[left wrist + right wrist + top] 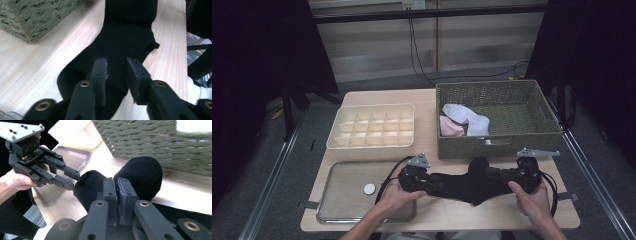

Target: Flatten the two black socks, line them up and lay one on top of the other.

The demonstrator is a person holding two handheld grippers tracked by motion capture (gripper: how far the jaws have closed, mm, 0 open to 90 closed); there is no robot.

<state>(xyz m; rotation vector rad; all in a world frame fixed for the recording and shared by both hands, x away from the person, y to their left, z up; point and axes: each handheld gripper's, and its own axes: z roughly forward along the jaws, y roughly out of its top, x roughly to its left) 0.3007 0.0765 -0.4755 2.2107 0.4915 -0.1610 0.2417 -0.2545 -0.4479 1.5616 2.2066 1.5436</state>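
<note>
The black sock (469,182) lies on the worktop (442,210), long axis nine-to-three, between the left tongs (117,75), parted around its cuff, and the right tongs (117,192), pinched on its fabric.

Left gripper (117,75), jaws parted over a black sock (125,42) on the wooden table (37,65); wicker basket (32,17) behind.

You're in a lab-style recording booth: black curtains (257,60) on both sides, metal frame rail (427,14) overhead, cables (419,55) hanging behind the small wooden table (432,210).
</note>
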